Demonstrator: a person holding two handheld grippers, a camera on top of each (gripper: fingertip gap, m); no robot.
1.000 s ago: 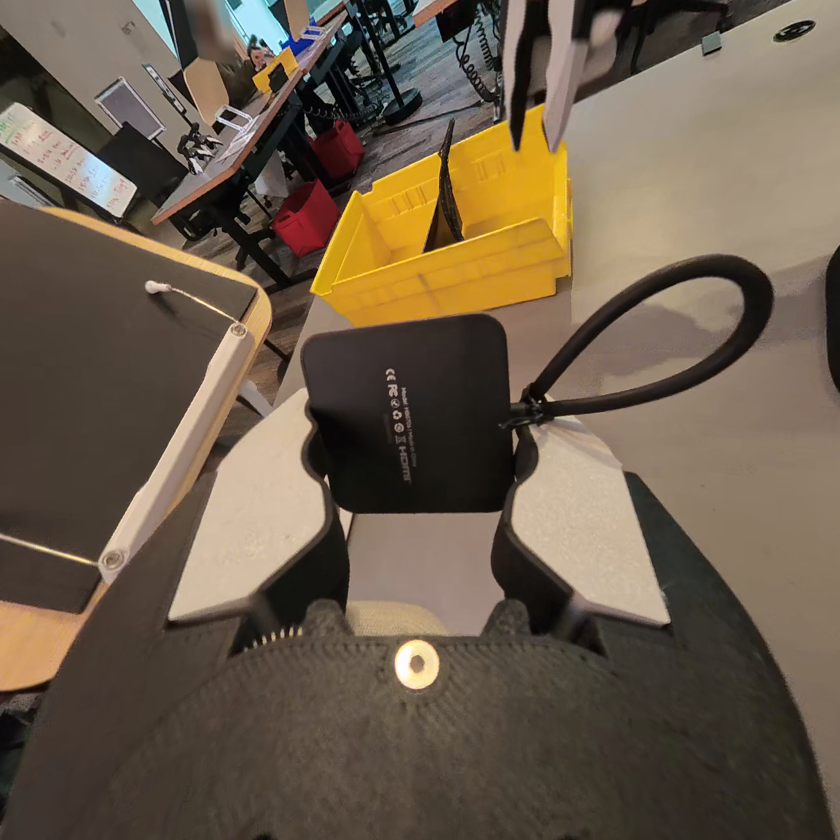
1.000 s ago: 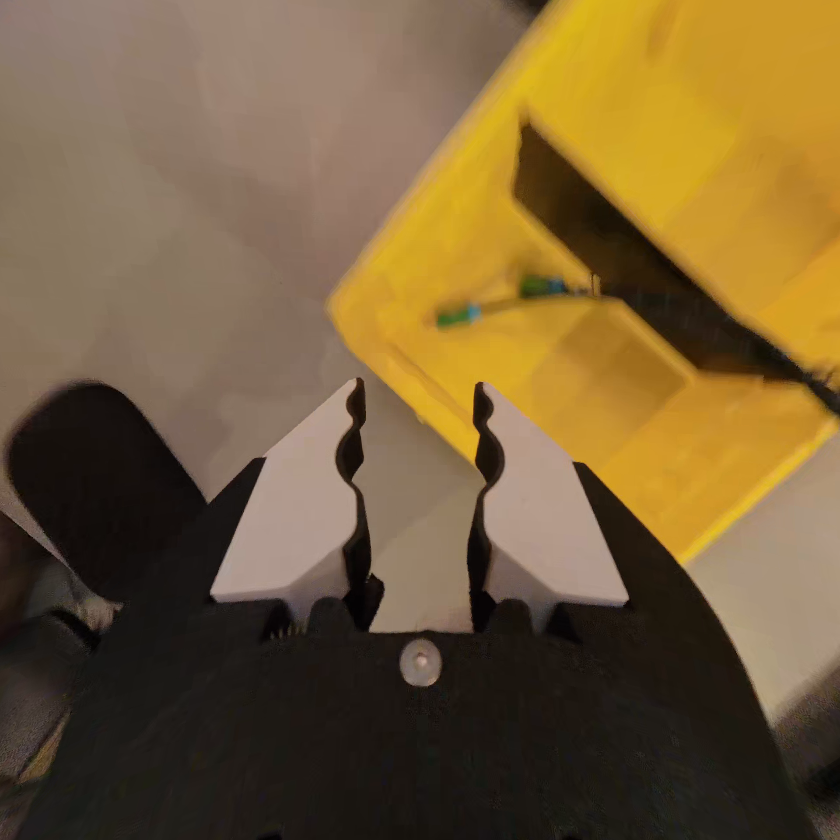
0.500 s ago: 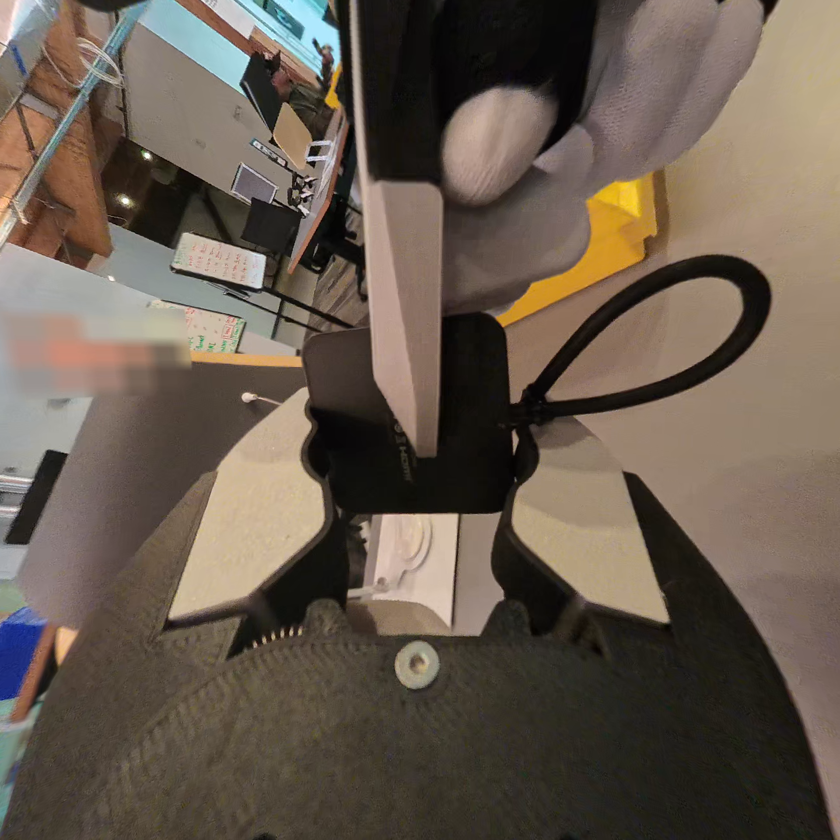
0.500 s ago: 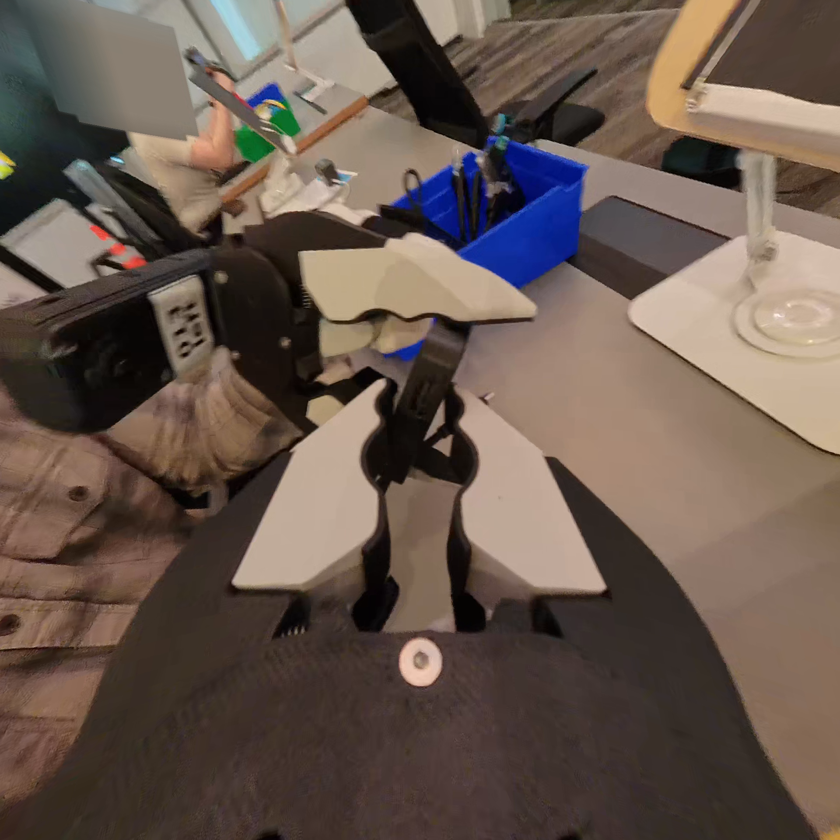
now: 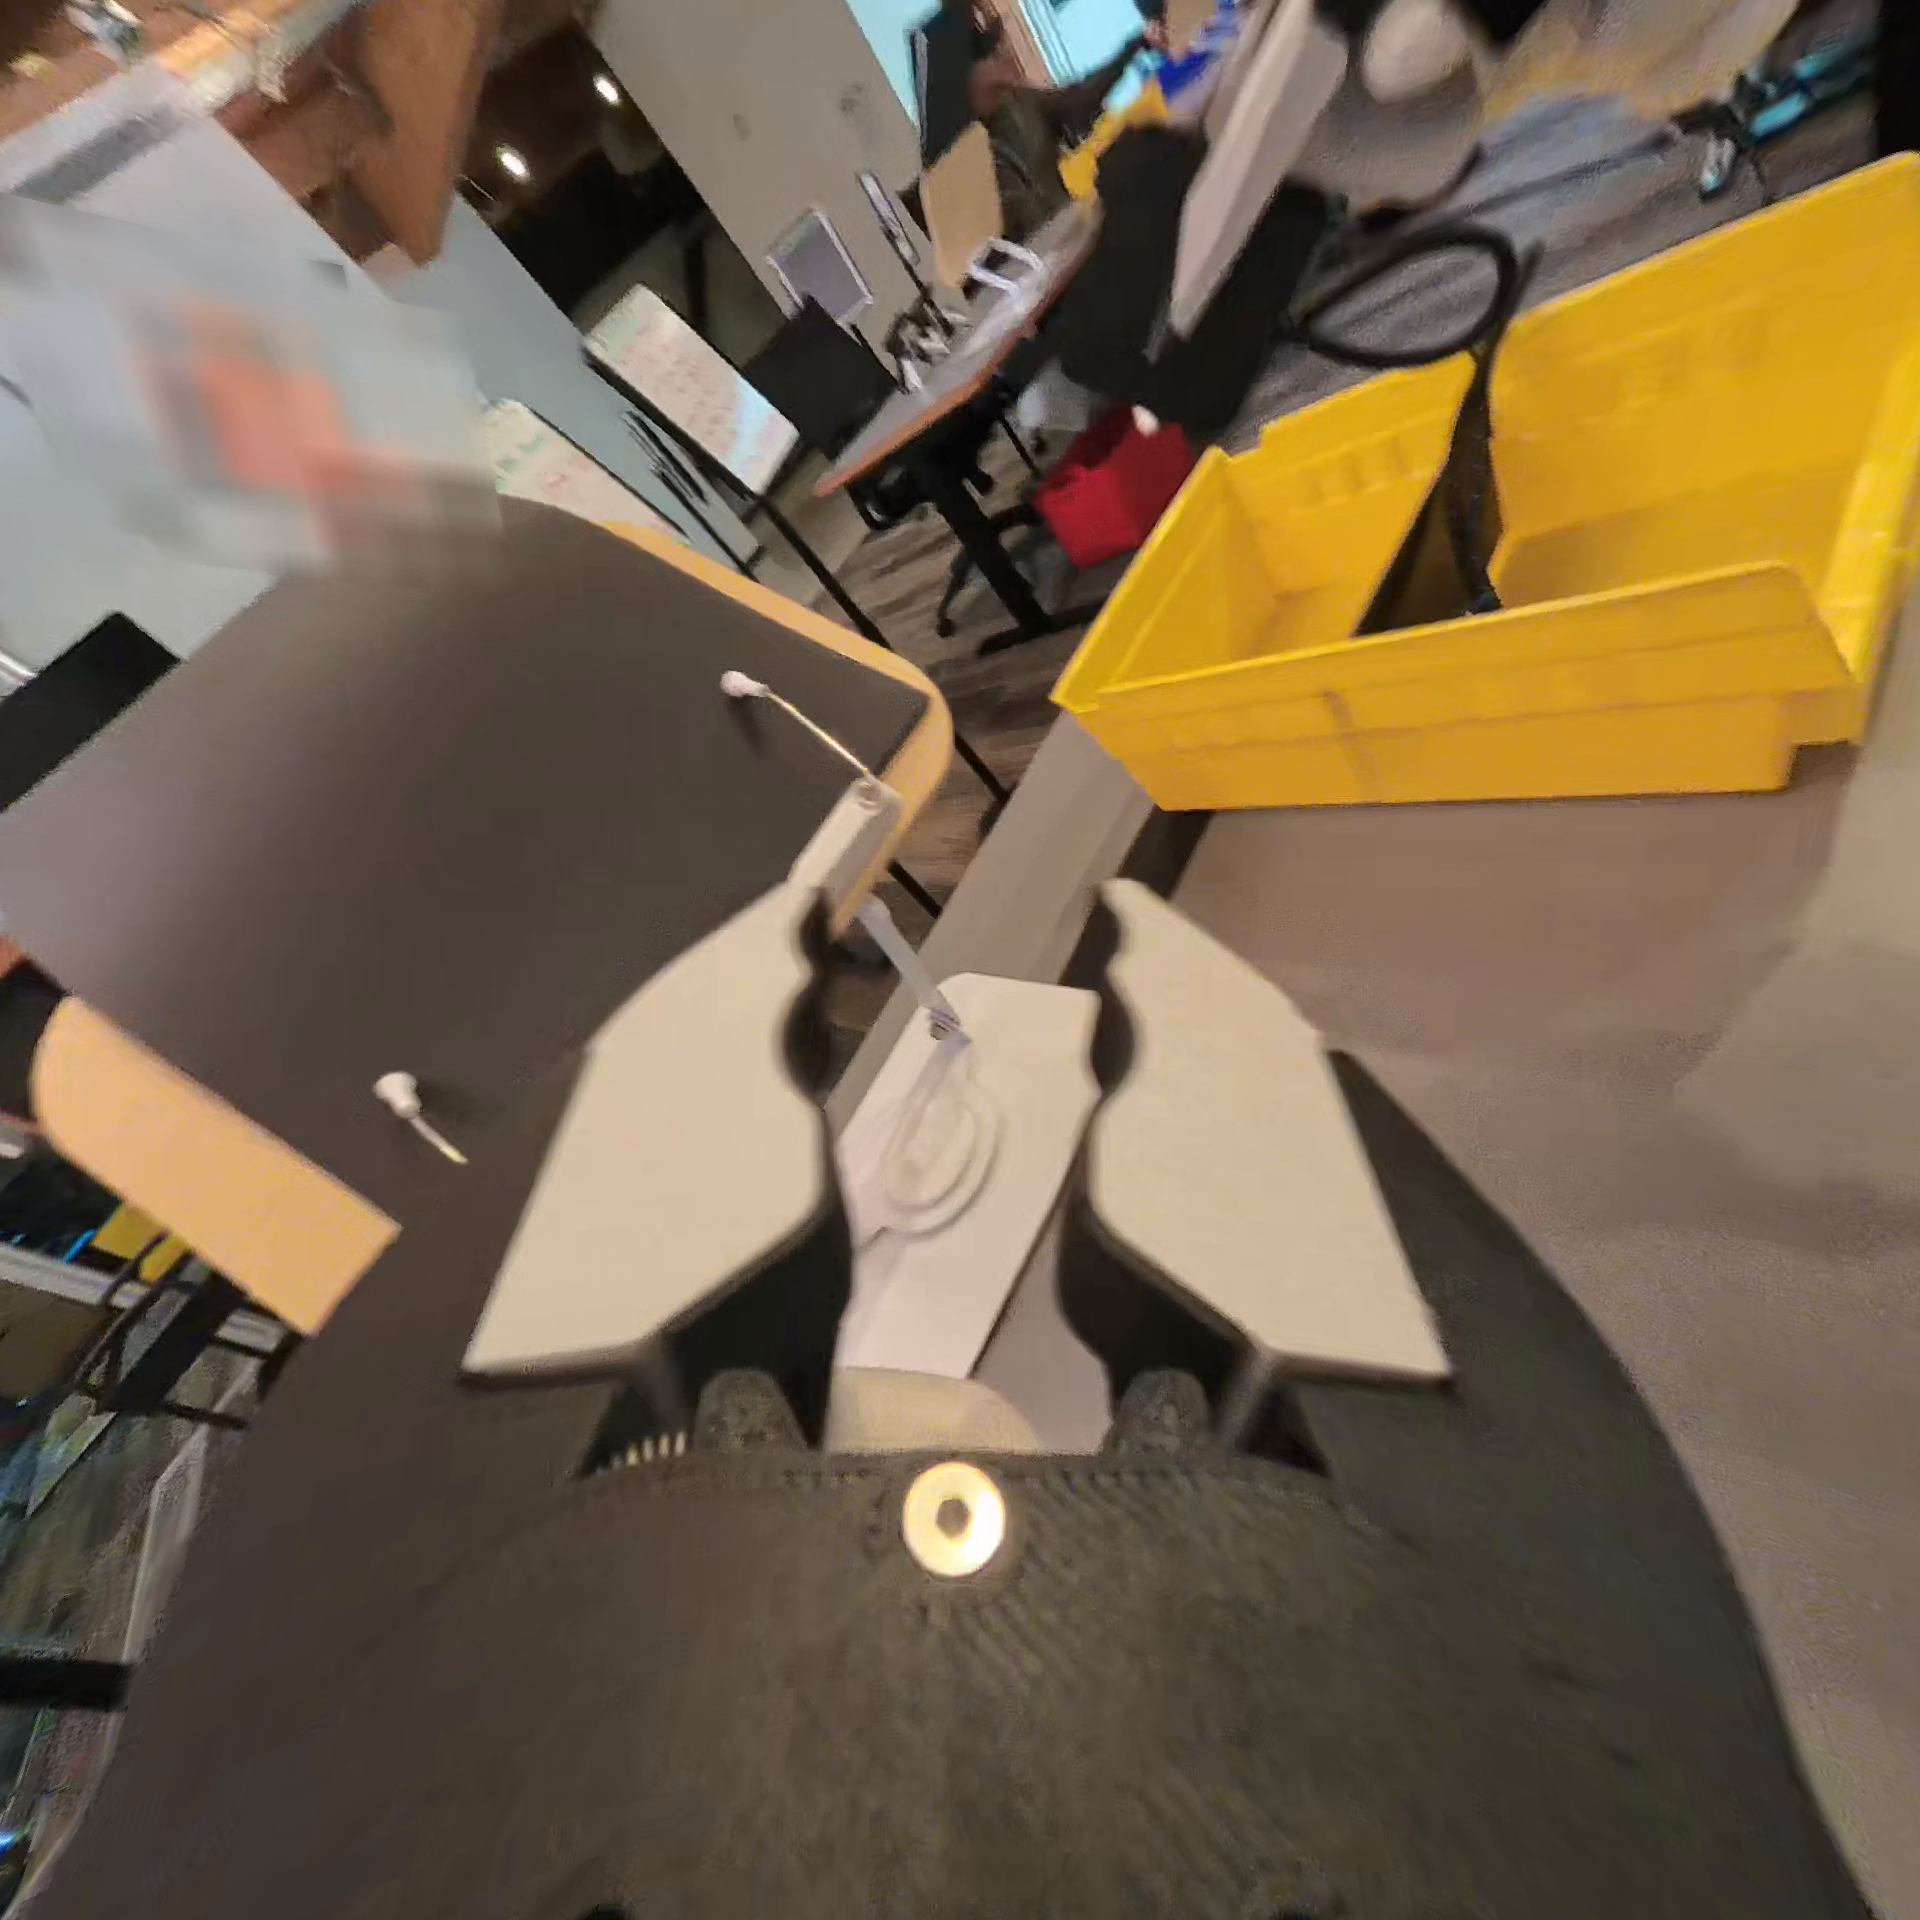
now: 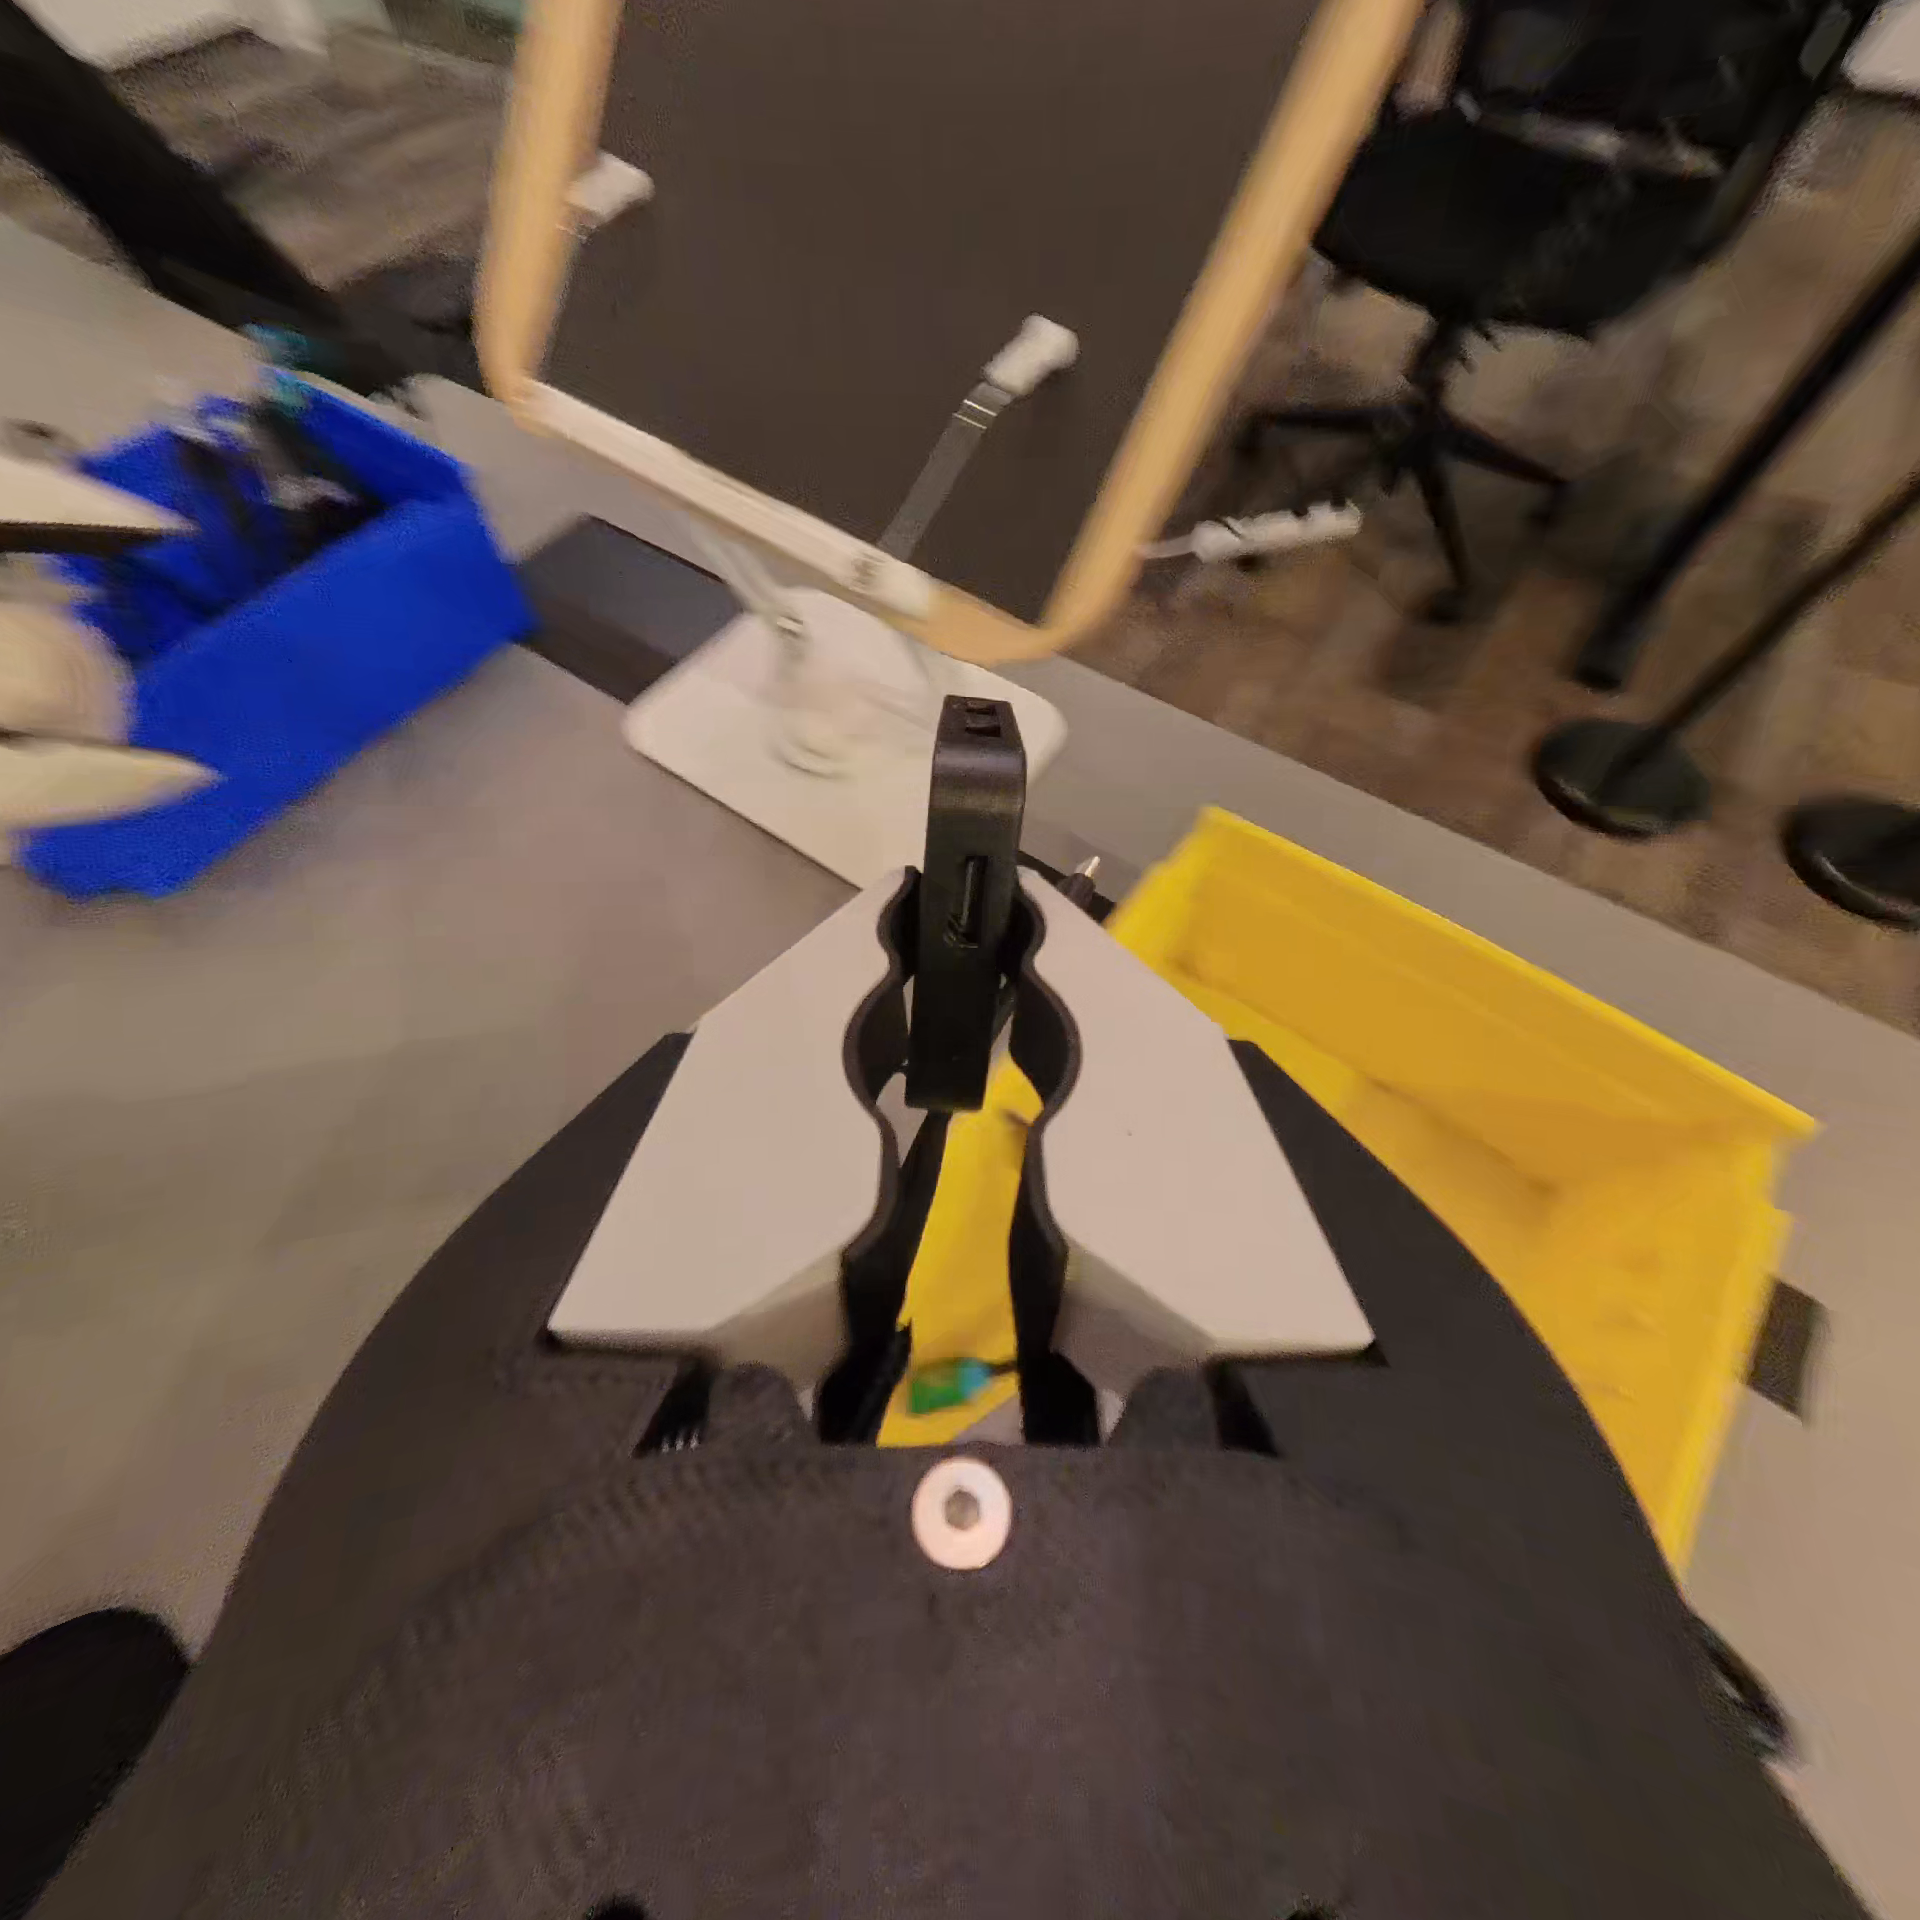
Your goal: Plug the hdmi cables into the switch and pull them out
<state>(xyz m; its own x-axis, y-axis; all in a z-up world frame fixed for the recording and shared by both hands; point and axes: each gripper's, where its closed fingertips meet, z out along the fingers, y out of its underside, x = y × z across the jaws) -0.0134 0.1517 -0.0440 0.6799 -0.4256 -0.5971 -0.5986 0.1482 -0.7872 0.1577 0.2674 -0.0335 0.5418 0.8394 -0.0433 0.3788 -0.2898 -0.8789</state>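
The grey surface point(image 6: 416, 1039) spreads under both tools, a yellow bin point(image 6: 1455, 1091) just right of the right hand-held gripper point(image 6: 961, 914), which is clamped on the upright switch point(image 6: 961, 935). The left hand-held gripper point(image 5: 951, 935) gapes, holding nothing. Judged step: fetching 1 HDMI cable next, none clearly visible.

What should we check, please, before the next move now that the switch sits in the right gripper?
1. Right gripper shut on the switch: ok.
2. Switch held edge-on, side port facing the camera: ok.
3. Left gripper open and empty: ok.
4. HDMI cable plug within reach: cannot tell; only a black cable hangs below the switch.
5. Yellow bin beneath the right gripper, clear of its fingers: ok.
6. Picture sharpness: not ok, both views blurred.
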